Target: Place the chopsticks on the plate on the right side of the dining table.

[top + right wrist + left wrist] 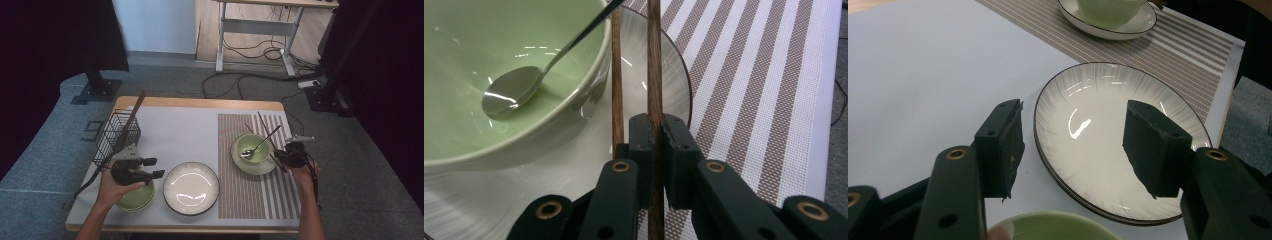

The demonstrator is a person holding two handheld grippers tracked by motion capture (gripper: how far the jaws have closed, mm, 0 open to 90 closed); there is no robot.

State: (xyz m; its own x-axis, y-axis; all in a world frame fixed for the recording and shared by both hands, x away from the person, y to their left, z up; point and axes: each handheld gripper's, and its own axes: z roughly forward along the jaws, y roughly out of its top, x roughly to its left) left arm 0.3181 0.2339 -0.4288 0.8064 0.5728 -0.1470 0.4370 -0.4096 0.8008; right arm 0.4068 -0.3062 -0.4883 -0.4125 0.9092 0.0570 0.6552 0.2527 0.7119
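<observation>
Right claw [654, 135] clamped on dark-brown wooden chopstick [654, 60]; left claw [1073, 145] apart.

The right claw [281, 157] grips a chopstick [266, 134] beside the green bowl [253, 148]; the left claw [156, 167] hovers open beside the plate [191, 188].

We find no text, label, brand, number or sign that can be read in any view.
</observation>
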